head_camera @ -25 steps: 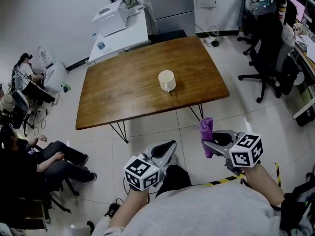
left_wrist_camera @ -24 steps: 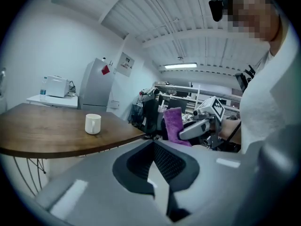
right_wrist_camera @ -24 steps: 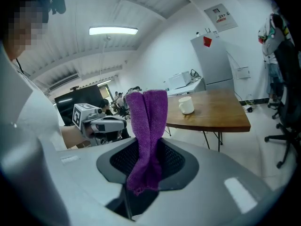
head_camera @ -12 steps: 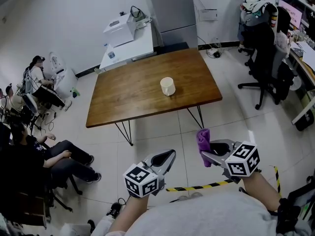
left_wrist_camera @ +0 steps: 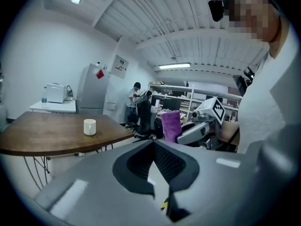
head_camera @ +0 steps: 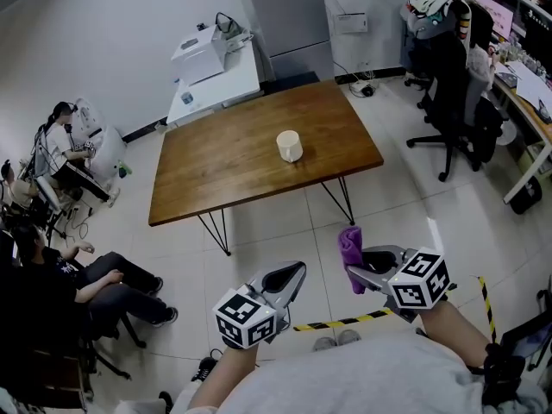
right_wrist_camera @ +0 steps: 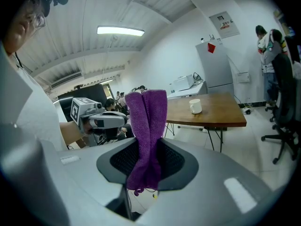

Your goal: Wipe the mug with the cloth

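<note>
Head view is showing me the whole room from above. At the far left, seated people (head_camera: 82, 270) are lining the wall, well apart from anything I am handling. Moving right, the wooden tabletop (head_camera: 216, 175) is presenting its near edge to me, and a broad strip of bare floor (head_camera: 259, 244) is lying between that edge and both claws. A white side table (head_camera: 216, 80) is sitting just beyond the tabletop's far left corner. The mug (head_camera: 290, 145) is standing upright near the middle of the tabletop, keeping clear of all four edges.

Nearer me, the left claw (head_camera: 296, 270) is hanging over the floor with its jaws pressed together and nothing between them. Just beside it, the right claw (head_camera: 354, 272) is clamping the purple cloth (head_camera: 350, 247), which is sticking up above the jaws. Yellow-black tape (head_camera: 345, 323) is running across the floor under the claws. Farther right, an office chair (head_camera: 448, 93) is standing past the tabletop's right corner, leaving open floor between them.
</note>
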Action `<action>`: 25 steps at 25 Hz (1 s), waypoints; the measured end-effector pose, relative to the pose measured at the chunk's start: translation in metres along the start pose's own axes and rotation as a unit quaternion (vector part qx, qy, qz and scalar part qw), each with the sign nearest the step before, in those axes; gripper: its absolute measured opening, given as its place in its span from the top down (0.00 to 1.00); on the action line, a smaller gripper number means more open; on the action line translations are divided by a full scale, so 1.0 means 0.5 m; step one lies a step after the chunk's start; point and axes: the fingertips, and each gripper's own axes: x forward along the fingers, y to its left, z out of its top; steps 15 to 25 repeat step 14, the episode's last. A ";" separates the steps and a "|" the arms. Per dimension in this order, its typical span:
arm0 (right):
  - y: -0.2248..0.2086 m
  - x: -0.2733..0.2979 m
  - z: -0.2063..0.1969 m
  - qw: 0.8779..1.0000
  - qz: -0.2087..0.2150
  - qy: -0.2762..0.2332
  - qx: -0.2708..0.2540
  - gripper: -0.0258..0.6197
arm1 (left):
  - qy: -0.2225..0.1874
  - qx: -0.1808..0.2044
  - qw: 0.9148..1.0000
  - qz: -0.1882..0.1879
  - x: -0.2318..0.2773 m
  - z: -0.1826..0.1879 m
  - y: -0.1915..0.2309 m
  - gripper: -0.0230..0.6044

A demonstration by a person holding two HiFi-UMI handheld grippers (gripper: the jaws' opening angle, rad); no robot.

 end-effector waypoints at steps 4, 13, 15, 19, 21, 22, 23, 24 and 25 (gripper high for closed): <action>0.022 0.008 -0.005 1.000 -0.006 0.005 -0.002 0.77 | -0.008 -0.015 1.000 -0.007 -0.018 -0.016 -0.002 0.96; 0.064 0.023 0.000 1.000 -0.012 0.006 0.011 0.77 | -0.019 -0.022 1.000 -0.009 -0.057 -0.013 0.004 0.96; 0.073 0.026 0.002 1.000 -0.011 0.007 0.010 0.77 | -0.019 -0.022 1.000 -0.008 -0.064 -0.012 0.006 0.96; 0.073 0.026 0.002 1.000 -0.011 0.007 0.010 0.77 | -0.019 -0.022 1.000 -0.008 -0.064 -0.012 0.006 0.96; 0.073 0.026 0.002 1.000 -0.011 0.007 0.010 0.77 | -0.019 -0.022 1.000 -0.008 -0.064 -0.012 0.006 0.96; 0.073 0.026 0.002 1.000 -0.011 0.007 0.010 0.77 | -0.019 -0.022 1.000 -0.008 -0.064 -0.012 0.006 0.96; 0.073 0.026 0.002 1.000 -0.011 0.007 0.010 0.77 | -0.019 -0.022 1.000 -0.008 -0.064 -0.012 0.006 0.96; 0.073 0.026 0.002 1.000 -0.011 0.007 0.010 0.77 | -0.019 -0.022 1.000 -0.008 -0.064 -0.012 0.006 0.96; 0.073 0.026 0.002 1.000 -0.011 0.007 0.010 0.77 | -0.019 -0.022 1.000 -0.008 -0.064 -0.012 0.006 0.96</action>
